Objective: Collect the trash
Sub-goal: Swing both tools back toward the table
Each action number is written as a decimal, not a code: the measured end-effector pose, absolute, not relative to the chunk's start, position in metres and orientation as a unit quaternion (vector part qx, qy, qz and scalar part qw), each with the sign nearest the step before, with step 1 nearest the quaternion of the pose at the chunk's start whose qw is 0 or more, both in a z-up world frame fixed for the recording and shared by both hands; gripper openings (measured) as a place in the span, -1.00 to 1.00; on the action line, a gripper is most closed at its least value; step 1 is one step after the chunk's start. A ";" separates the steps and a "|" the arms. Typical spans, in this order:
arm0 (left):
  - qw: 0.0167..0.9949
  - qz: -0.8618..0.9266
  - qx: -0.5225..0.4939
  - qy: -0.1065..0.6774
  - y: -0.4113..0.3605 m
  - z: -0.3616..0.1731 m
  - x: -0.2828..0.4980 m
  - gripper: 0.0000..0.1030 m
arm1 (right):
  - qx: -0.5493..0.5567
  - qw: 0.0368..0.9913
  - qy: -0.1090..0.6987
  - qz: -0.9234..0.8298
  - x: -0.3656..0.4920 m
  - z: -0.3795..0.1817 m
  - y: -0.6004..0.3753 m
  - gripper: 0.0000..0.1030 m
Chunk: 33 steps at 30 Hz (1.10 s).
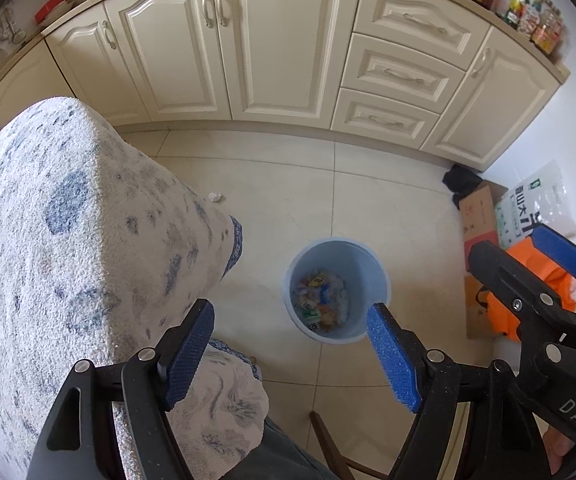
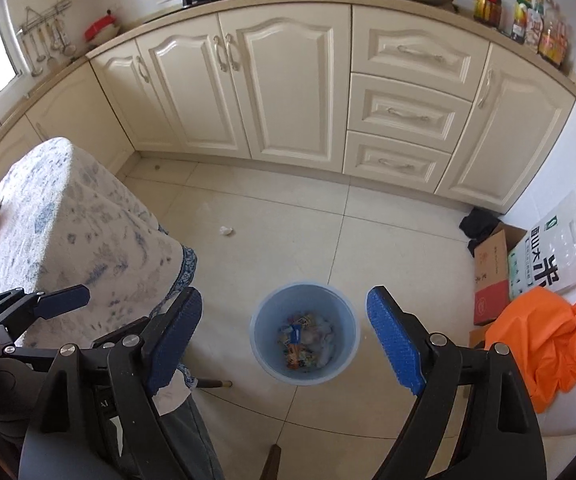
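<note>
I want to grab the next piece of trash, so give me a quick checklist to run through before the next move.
1. Right gripper empty and open: ok, nothing between its blue pads.
2. Left gripper empty and open: ok.
3. Blue bin upright on the floor with room left: ok, wrappers cover only its bottom.
4. Trash left to collect: not ok, a crumpled white scrap lies on the tiles beyond the bin.
5. Path to the scrap: ok, bare tiles beside the draped table.
6. More trash on the table top: cannot tell, mostly out of view.
</note>
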<state>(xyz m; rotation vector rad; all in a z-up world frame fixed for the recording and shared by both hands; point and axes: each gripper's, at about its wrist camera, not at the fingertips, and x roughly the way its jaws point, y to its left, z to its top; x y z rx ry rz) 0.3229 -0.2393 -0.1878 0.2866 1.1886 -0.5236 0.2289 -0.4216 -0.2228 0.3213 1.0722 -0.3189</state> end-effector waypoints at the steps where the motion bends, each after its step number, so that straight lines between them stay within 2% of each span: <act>1: 0.787 -0.244 0.132 0.552 -0.238 -0.187 0.322 0.46 | 0.154 0.835 0.507 -0.150 0.229 -0.223 -0.422 0.68; 21: 0.795 -0.255 0.136 0.534 -0.233 -0.158 0.288 0.46 | 0.155 0.827 0.511 -0.176 0.200 -0.203 -0.432 0.68; 28: 0.813 -0.252 0.131 0.509 -0.206 -0.126 0.264 0.47 | 0.159 0.832 0.494 -0.198 0.189 -0.179 -0.423 0.87; 33: 0.837 -0.235 0.112 0.481 -0.168 -0.096 0.240 0.58 | 0.150 0.854 0.460 -0.191 0.187 -0.147 -0.403 0.98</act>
